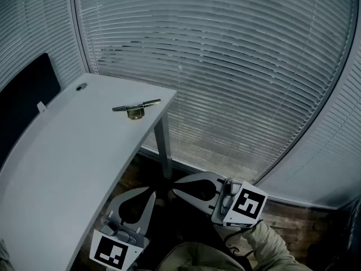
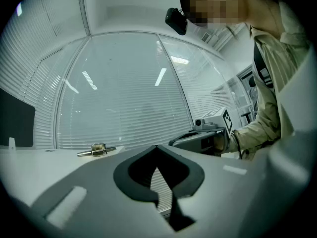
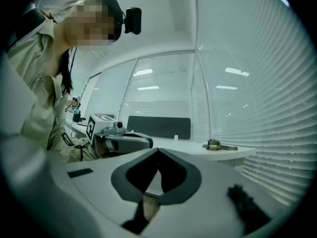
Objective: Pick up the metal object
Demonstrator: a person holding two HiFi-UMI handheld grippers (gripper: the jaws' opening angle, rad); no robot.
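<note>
Where the desk (image 1: 67,151) ends, the metal object (image 1: 136,108) rests.

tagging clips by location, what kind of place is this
Most likely an office. A curved white desk with a cable hole stands beside windows covered by slatted blinds, and a dark divider panel borders its left edge in the head view. The metal object lies on the desk.

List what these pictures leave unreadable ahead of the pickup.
- Metal object: too small and distant in all three views; its exact shape is unreadable.
- Table: near end cut off by the head view's bottom edge.
- Dark panel: cut by the head view's left edge.
</note>
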